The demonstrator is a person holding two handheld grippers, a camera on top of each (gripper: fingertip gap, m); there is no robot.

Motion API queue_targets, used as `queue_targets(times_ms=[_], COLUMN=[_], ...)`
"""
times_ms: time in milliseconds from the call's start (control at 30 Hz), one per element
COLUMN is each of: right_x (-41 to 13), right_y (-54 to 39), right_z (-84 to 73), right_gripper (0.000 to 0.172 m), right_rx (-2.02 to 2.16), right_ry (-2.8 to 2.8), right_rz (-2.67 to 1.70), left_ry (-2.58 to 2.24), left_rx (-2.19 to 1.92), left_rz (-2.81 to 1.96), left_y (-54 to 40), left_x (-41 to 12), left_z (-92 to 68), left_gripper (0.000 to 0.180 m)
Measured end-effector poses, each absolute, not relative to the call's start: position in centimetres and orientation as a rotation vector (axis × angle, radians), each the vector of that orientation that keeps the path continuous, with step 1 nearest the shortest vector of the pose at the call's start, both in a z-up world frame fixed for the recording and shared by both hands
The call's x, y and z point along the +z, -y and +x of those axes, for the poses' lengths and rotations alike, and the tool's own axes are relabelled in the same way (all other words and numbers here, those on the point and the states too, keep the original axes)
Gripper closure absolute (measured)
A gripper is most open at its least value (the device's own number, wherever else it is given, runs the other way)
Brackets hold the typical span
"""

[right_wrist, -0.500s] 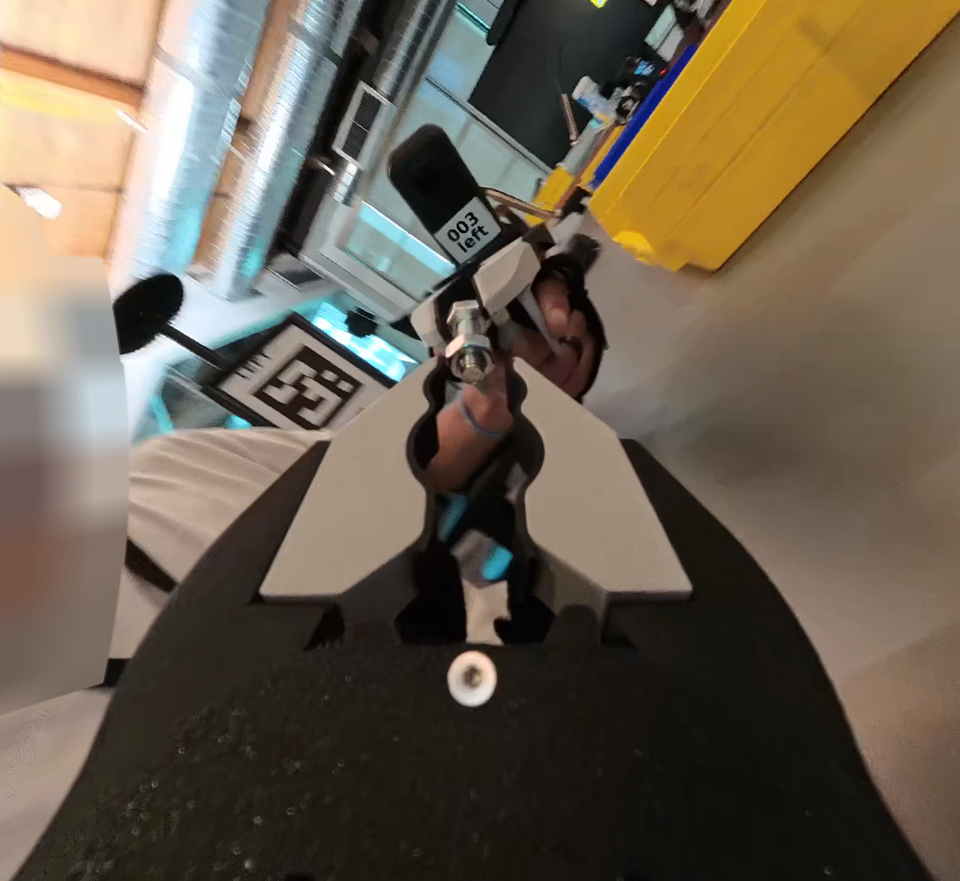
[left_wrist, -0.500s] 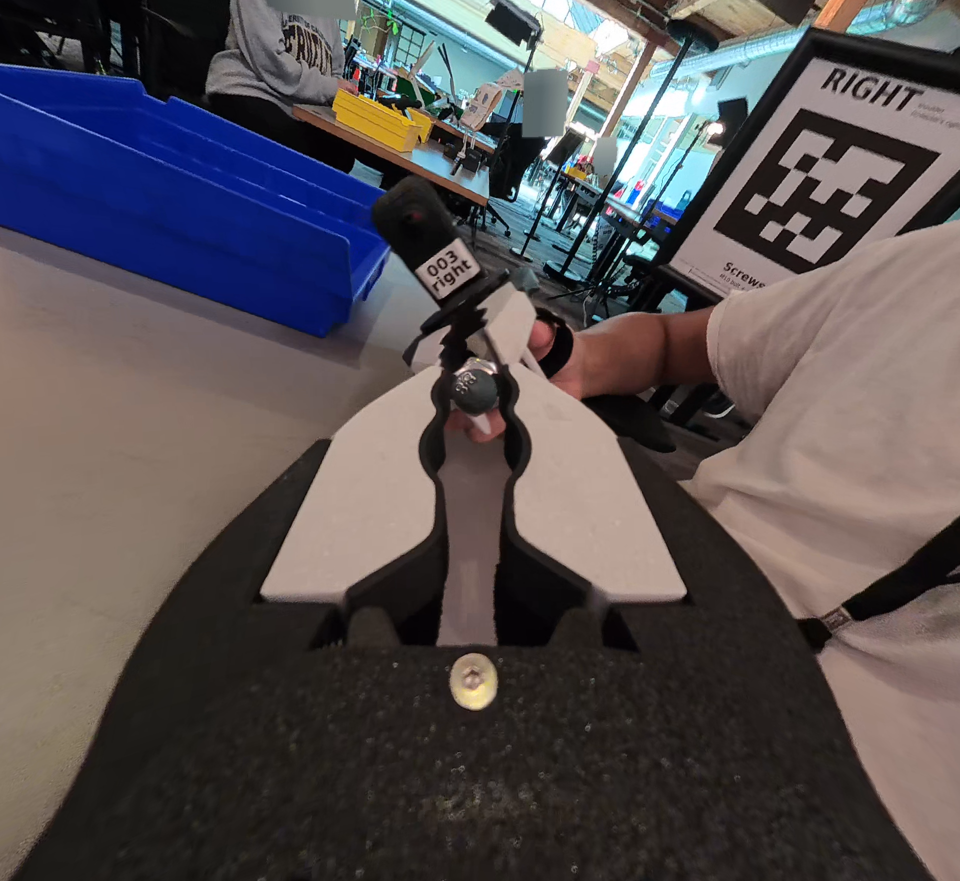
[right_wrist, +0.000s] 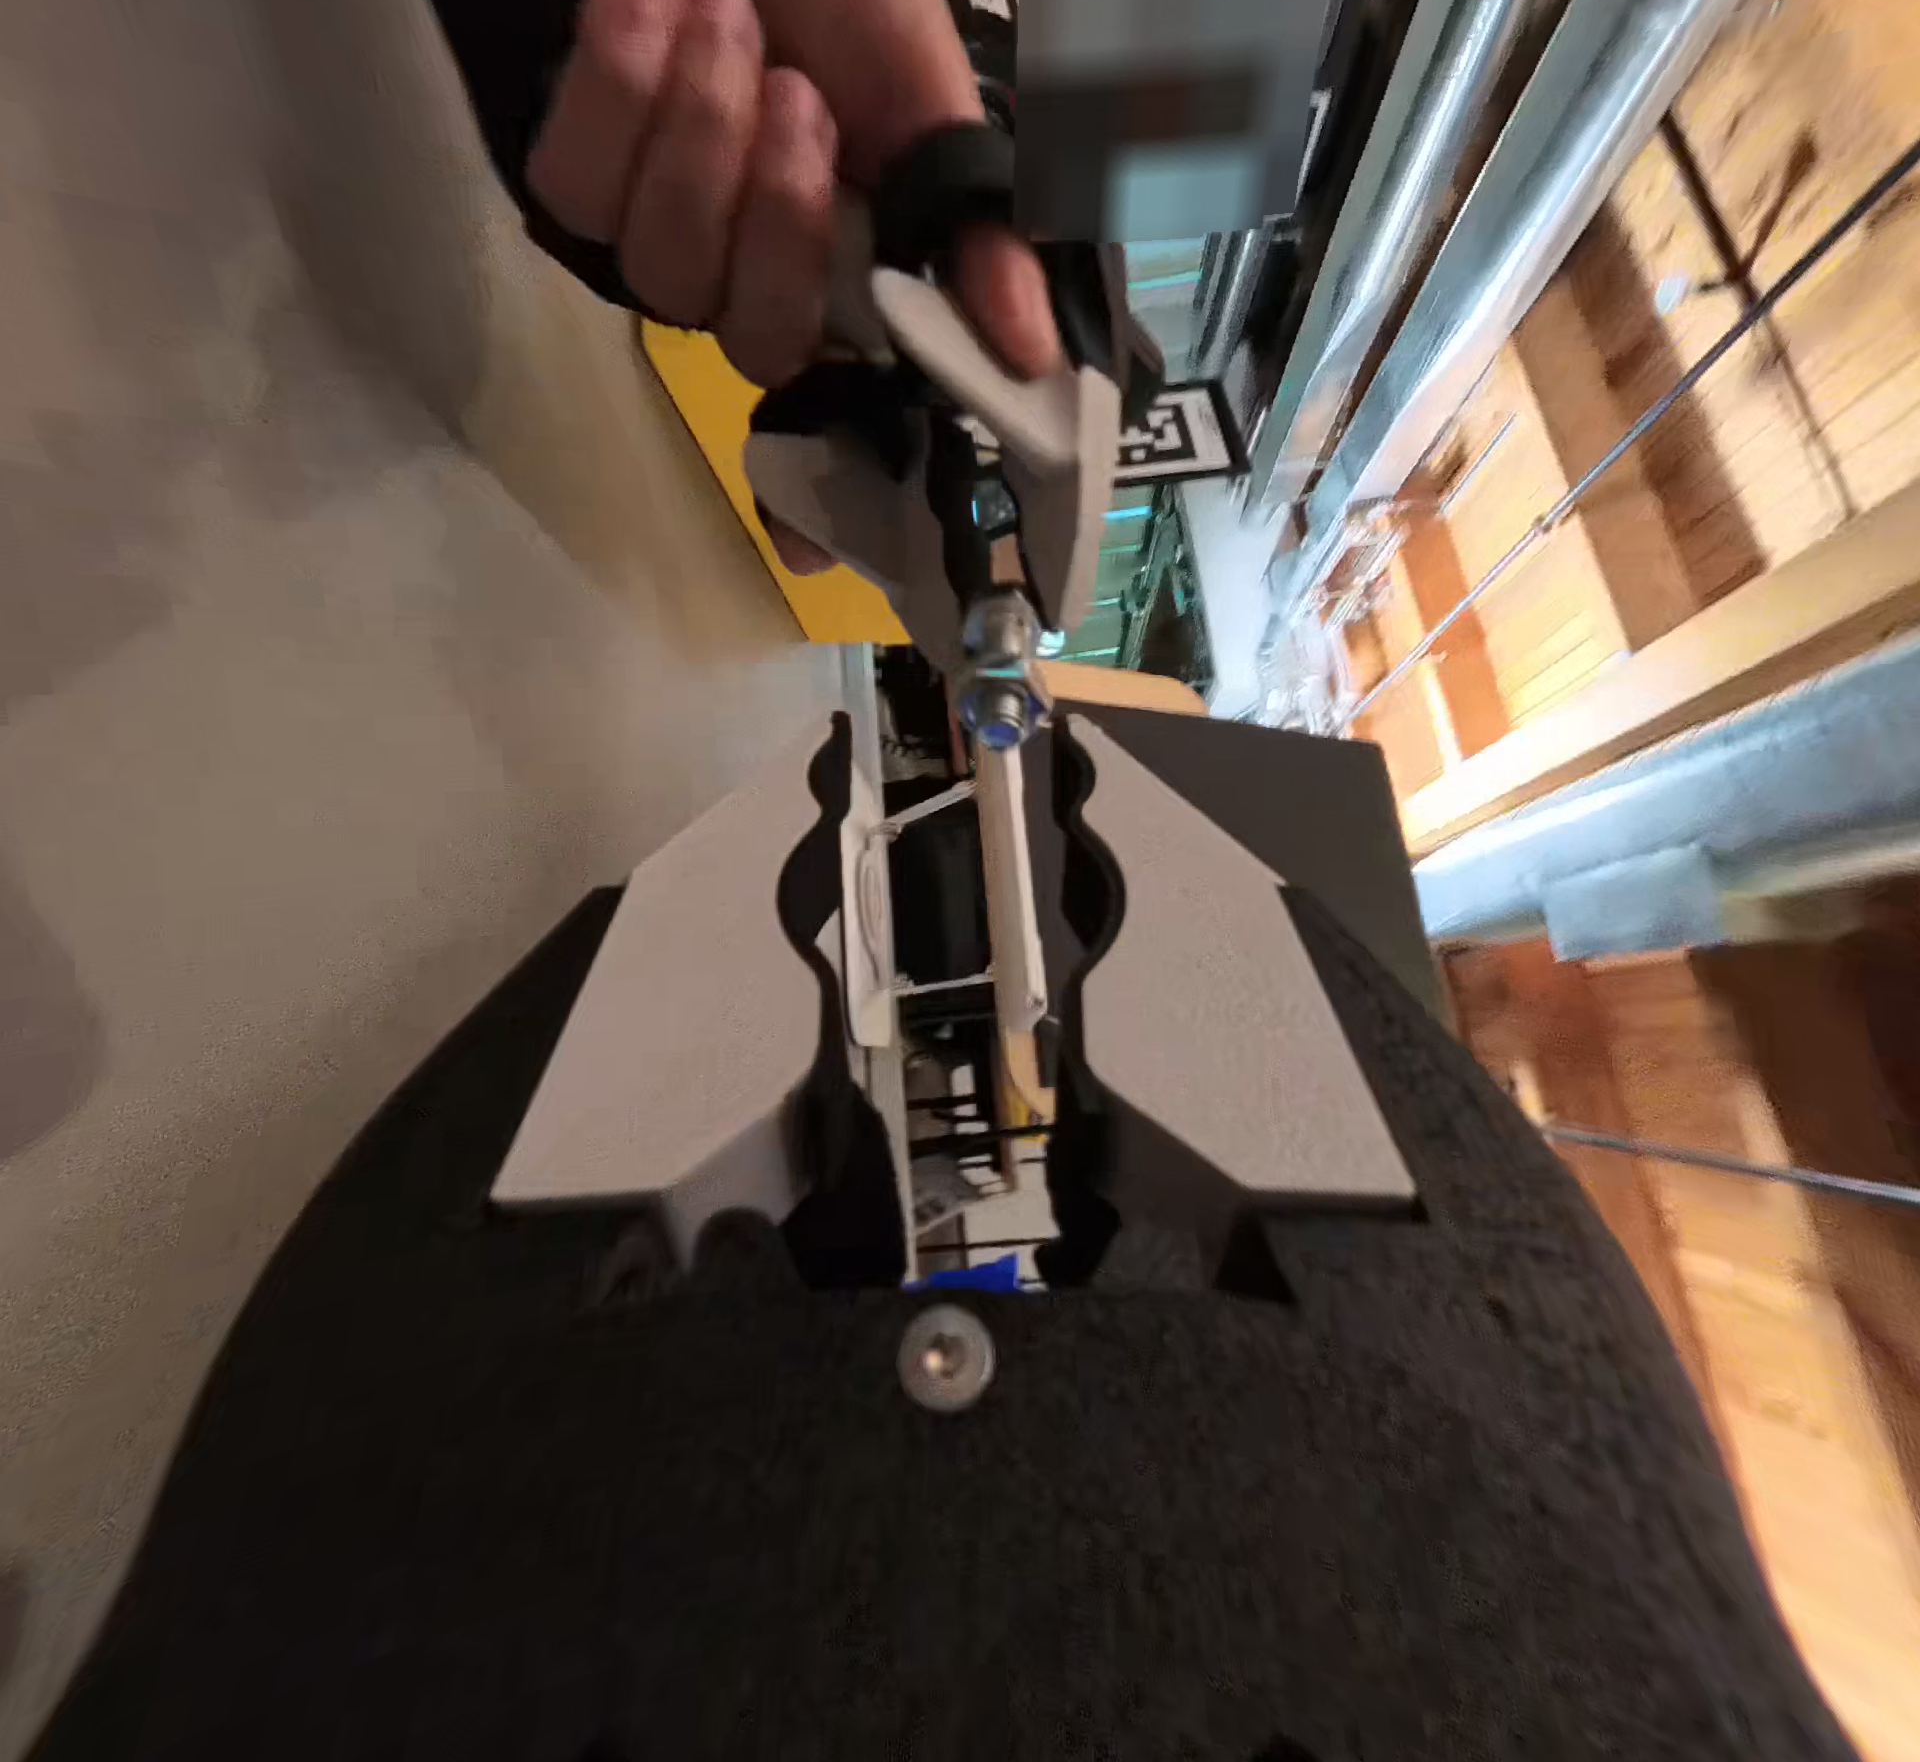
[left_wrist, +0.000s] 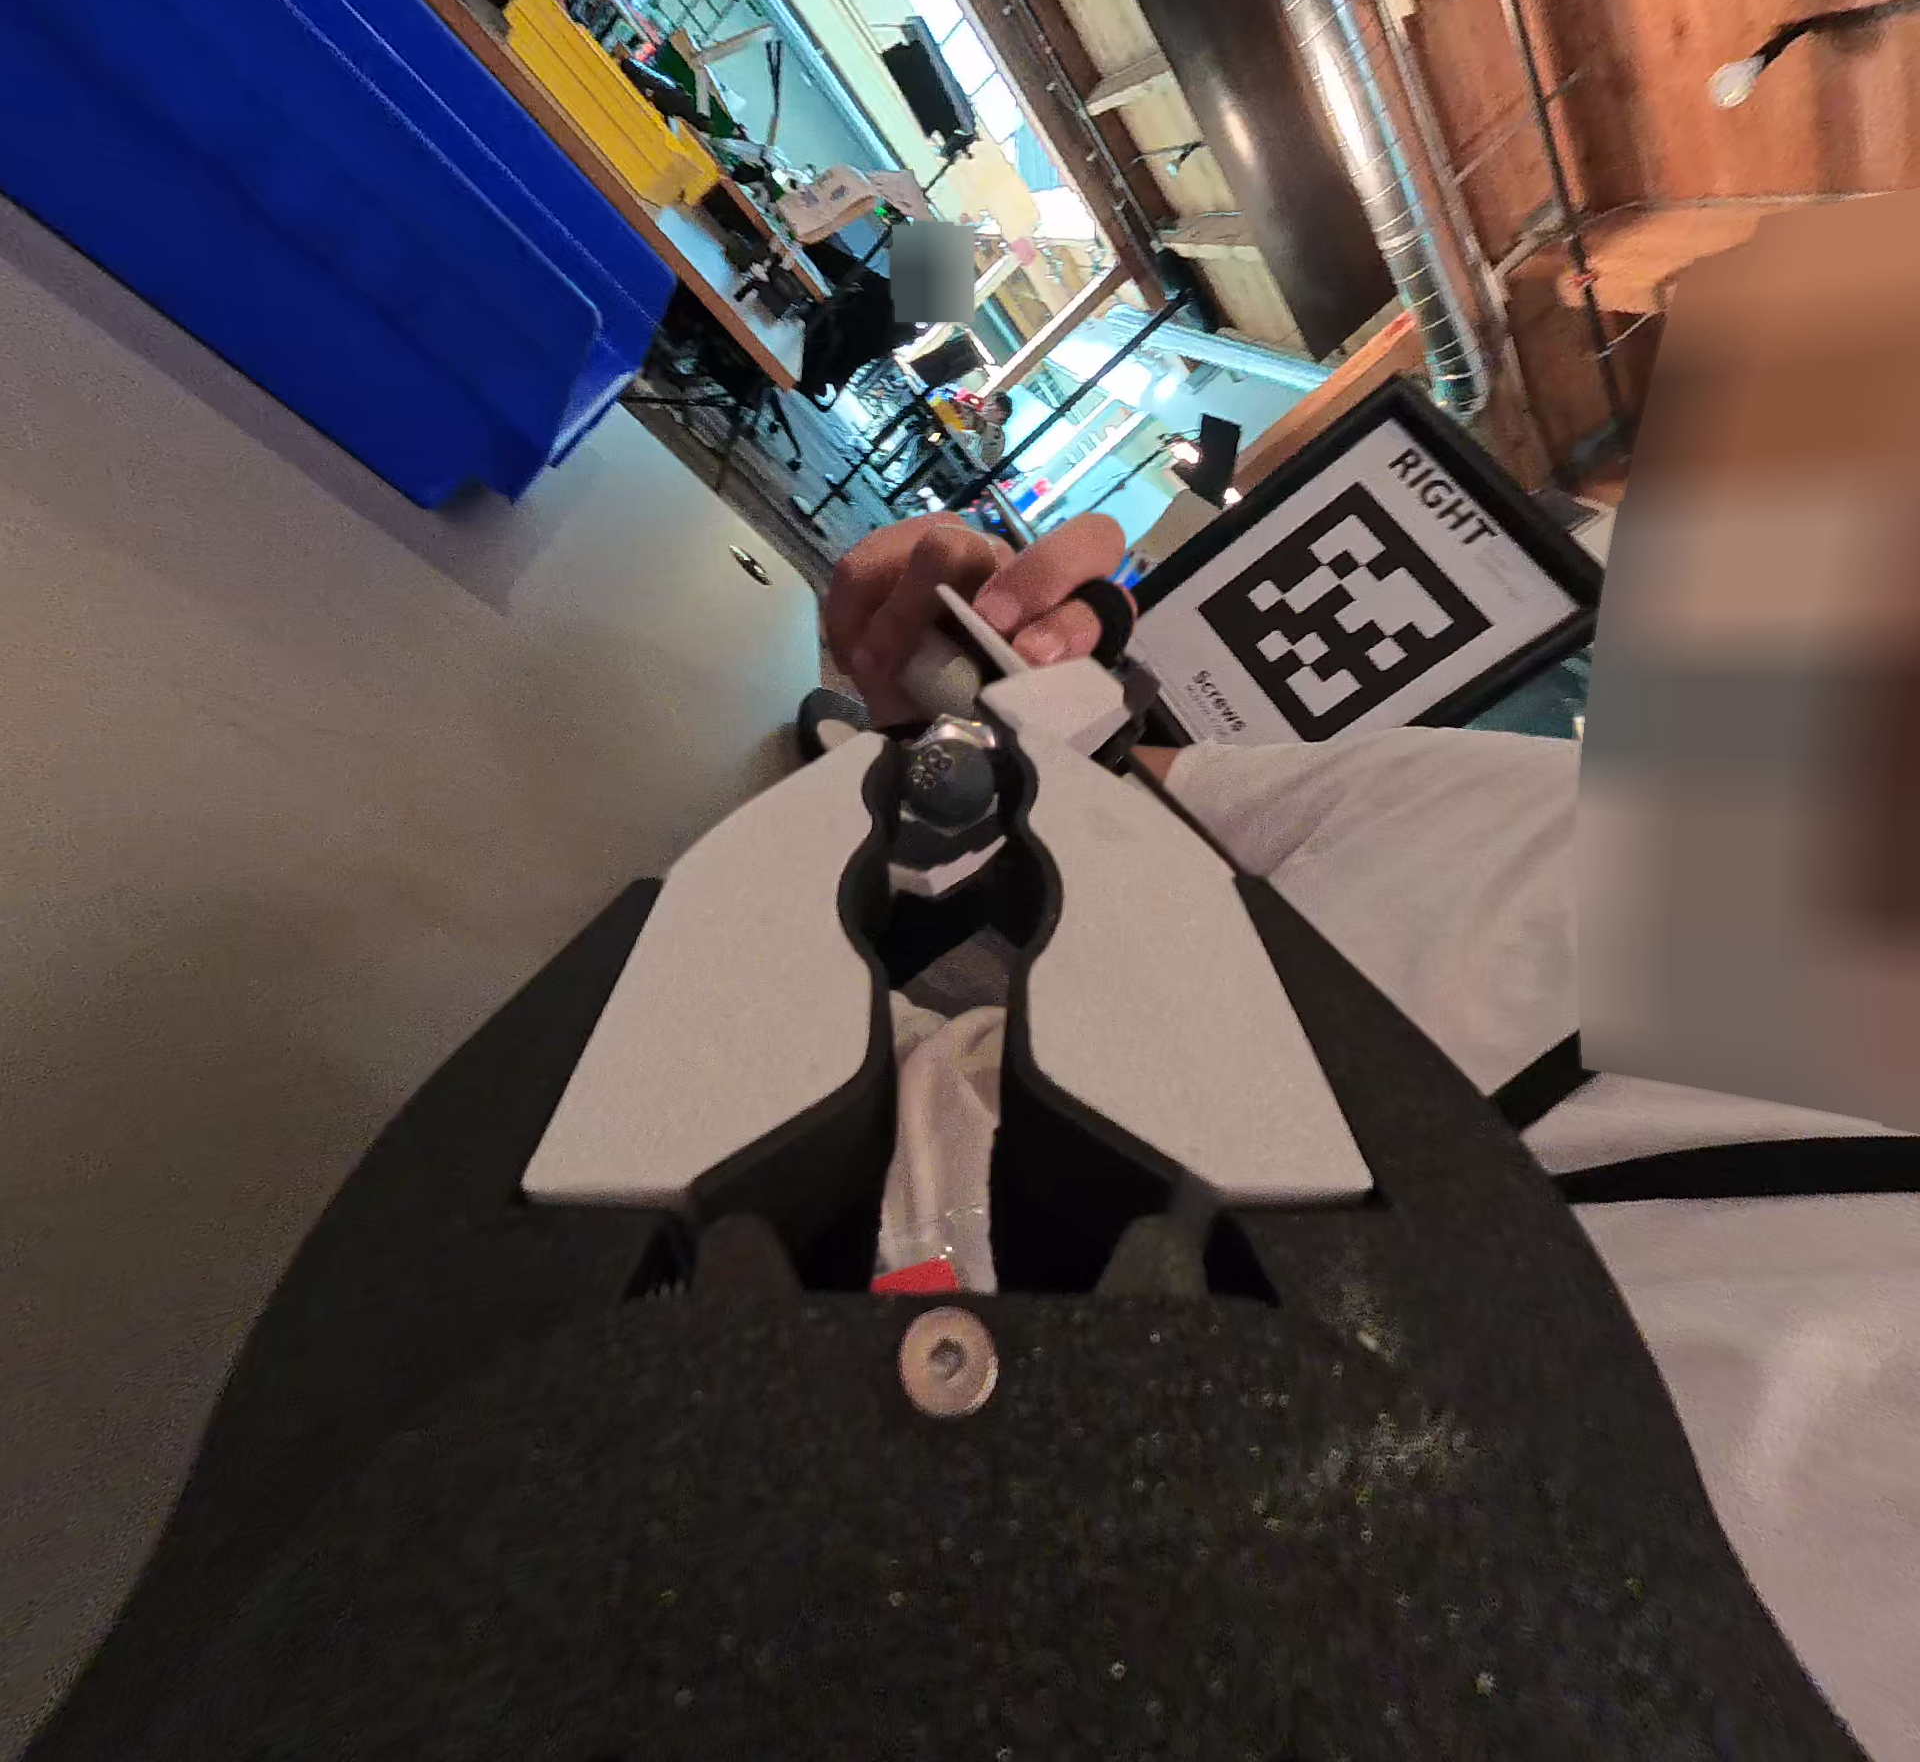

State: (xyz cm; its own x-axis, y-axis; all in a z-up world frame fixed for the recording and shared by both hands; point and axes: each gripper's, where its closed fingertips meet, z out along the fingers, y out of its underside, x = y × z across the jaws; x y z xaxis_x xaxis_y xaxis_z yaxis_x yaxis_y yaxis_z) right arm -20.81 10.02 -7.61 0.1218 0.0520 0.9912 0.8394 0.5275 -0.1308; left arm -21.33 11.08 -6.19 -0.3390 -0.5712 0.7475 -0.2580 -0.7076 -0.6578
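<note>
Two tools met over the worktop (left_wrist: 312,881): the left tool (left_wrist: 948,793) stayed clenched on a dark-headed bolt (left_wrist: 940,782), while the right tool (right_wrist: 961,746) stood released, its nutted tip just ahead. Blue bin (left_wrist: 312,154) lay beyond.

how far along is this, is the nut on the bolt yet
Looks done: a plain nut and a blue-insert nut already sit on the bolt thread. In hand: the left gripper clamps the bolt near its head. The right gripper is open, fingers clear of the blue-insert nut. Left: tightness can't be judged; more turning would probably need a fresh grip.
</note>
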Motion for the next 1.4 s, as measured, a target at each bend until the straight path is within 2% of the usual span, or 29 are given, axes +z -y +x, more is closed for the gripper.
queue_targets(times_ms=[133,233,500,633,867,1033,1100,1267,1367,1400], right_x=[-7.4,-7.2,-7.5,-7.4,-7.4,-6.6,-6.4,-6.5,-7.6,-7.8], right_y=[-9.8,-9.6,-10.4,-11.0,-11.5,-10.8,-10.9,-11.1,-11.4,-11.5], right_z=[-21.2,-21.3,-20.8,-20.7,-21.2,-21.6,-21.4,-21.3,-21.1,-20.9], right_gripper=[0.138,0.154,0.154,0.154,0.155,0.155,0.155,0.149,0.129,0.127], right_rx=[-0.763,-0.773,-0.504,-0.124,0.775,1.644,1.85,1.665,1.256,1.071], right_ry=[1.351,1.353,1.275,1.084,0.632,0.223,0.095,0.219,0.501,0.612], right_rz=[-0.789,-0.751,-1.017,-1.298,-1.654,-1.681,-1.648,-1.643,-1.693,-1.686], left_ry=[-1.114,-1.147,-1.136,-1.16,-1.217,-1.269,-1.28,-1.219,-1.132,-1.101], left_rx=[-2.168,-2.153,-2.063,-1.935,-1.677,-1.59,-1.58,-1.666,-1.78,-1.814], left_rz=[-1.691,-1.688,-1.693,-1.645,-1.504,-1.392,-1.381,-1.42,-1.435,-1.446], left_y=[-10.6,-10.2,-10.7,-11.2,-11.7,-11.0,-10.9,-11.3,-11.9,-12.2], left_x=[-6.8,-6.8,-7.0,-6.9,-6.0,-5.1,-5.1,-5.1,-4.4,-4.2], left_z=[-21.2,-21.2,-20.8,-20.8,-20.9,-21.0,-21.0,-21.1,-21.5,-21.6], left_gripper=[0.164,0.164,0.164,0.164,0.163,0.163,0.163,0.163,0.163,0.163])
